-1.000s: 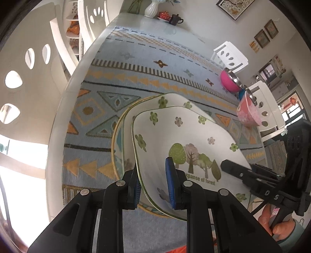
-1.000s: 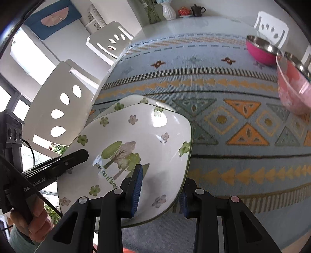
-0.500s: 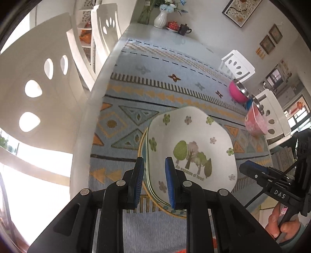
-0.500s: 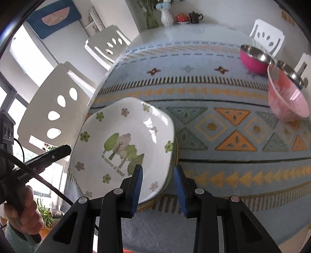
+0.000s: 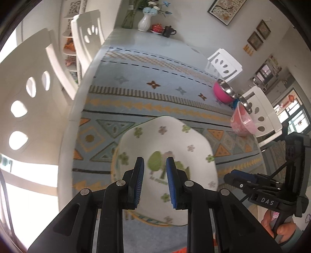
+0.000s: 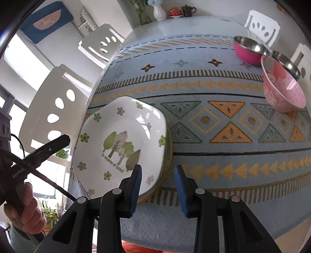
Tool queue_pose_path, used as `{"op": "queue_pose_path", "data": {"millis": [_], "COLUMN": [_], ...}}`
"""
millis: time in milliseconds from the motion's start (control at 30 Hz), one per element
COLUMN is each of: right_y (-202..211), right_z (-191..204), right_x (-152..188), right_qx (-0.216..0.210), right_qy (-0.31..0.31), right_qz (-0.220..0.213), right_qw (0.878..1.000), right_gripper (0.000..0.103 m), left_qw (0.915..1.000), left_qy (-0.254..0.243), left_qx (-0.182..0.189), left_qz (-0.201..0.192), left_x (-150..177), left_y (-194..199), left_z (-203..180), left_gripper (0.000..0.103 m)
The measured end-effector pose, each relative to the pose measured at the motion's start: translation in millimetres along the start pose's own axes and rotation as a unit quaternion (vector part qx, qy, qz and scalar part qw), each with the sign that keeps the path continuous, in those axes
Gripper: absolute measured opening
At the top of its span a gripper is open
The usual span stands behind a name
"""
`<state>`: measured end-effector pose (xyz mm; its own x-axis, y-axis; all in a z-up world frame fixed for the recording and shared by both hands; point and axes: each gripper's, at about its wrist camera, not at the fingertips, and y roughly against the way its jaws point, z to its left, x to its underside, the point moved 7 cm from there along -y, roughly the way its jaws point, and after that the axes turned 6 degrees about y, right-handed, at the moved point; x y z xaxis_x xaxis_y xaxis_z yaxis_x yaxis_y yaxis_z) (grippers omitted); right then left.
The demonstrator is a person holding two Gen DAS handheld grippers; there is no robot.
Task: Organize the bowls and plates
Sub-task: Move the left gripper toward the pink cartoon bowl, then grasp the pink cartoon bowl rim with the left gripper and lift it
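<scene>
A white flower-and-tree plate [image 5: 175, 140] [image 6: 120, 124] lies flat on top of a yellow-rimmed plate [image 5: 114, 155] [image 6: 169, 151] at the near left of the patterned tablecloth. My left gripper [image 5: 155, 165] hovers above the plate's near edge; its jaws are opening with nothing between them. My right gripper [image 6: 157, 171] hangs over the plates' right rim, jaws opening, pads clear of both plates. Each gripper shows at the edge of the other's view. A pink patterned bowl [image 5: 242, 124] [image 6: 281, 93], a magenta steel bowl [image 5: 222, 91] [image 6: 248, 50] and a third steel bowl [image 6: 285, 62] stand far right.
White chairs [image 6: 58, 109] [image 5: 223, 64] line both sides of the table. A vase [image 5: 144, 22], a red pot and a dark teapot [image 6: 187, 10] stand at the far end. A person's hands [image 6: 25, 212] hold the gripper handles at the near edge.
A second ago both grippers held the top plate tilted. It now rests flat on the lower plate. Both grippers have let go, and the left one has drawn up and back.
</scene>
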<state>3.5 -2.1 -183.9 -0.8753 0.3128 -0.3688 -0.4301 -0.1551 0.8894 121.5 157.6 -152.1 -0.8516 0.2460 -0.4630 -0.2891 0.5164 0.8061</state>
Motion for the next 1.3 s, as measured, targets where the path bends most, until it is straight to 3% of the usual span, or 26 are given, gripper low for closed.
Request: {"op": "queue_pose_path", "data": {"millis": [100,167,333,500,600,667,800,933,1100,1167,1233,1300], "right_y": [5,10,27,46,62,69,68,42,10,1,-5,-9], "right_z": [-18,-35,-95,-163,-205,-237,-295,-331,-338,-336,-339,-340], "right_x": [-2,-8,-29,-57,-70,-75,-83,-97,-109,-111,-111,-109], "right_qx": [0.006,0.000,-0.019,-0.025,-0.017,-0.003,-0.002,-0.002,-0.013,0.013,0.016,0.003], "right_qy": [-0.015,-0.038,-0.105,-0.129,-0.124,-0.124,-0.144,-0.127,-0.079,-0.052,-0.051,-0.055], "right_qz": [0.003,-0.004,-0.035,-0.058,-0.066,-0.073,-0.073,-0.038,-0.007,0.000,0.004,0.006], "right_qw": [1.000,0.999,0.994,0.990,0.990,0.990,0.987,0.991,0.997,0.999,0.999,0.998], "right_gripper": [0.038,0.038,0.048,0.048,0.050,0.053,0.053,0.053,0.053,0.053,0.051,0.041], "left_qw": [0.9998,0.9994,0.9983,0.9985,0.9990,0.9994,0.9991,0.9991,0.9975,0.9968,0.9965,0.9960], "left_qy": [-0.013,-0.024,-0.049,-0.048,-0.032,-0.017,0.008,0.019,0.033,0.034,0.033,0.028], "left_qx": [0.015,0.023,0.028,0.021,0.032,0.025,0.031,0.014,-0.007,-0.011,-0.011,-0.015], "left_qz": [-0.005,-0.008,-0.013,-0.011,0.004,0.016,0.026,0.036,0.062,0.071,0.076,0.083], "left_x": [-8,-14,-27,-38,-41,-47,-57,-62,-61,-58,-55,-50], "left_y": [1,0,-13,-43,-69,-94,-132,-177,-228,-241,-249,-255], "left_z": [-25,-44,-95,-151,-183,-207,-245,-276,-293,-296,-298,-301], "left_gripper": [0.022,0.031,0.031,0.033,0.042,0.054,0.054,0.054,0.051,0.048,0.041,0.032]}}
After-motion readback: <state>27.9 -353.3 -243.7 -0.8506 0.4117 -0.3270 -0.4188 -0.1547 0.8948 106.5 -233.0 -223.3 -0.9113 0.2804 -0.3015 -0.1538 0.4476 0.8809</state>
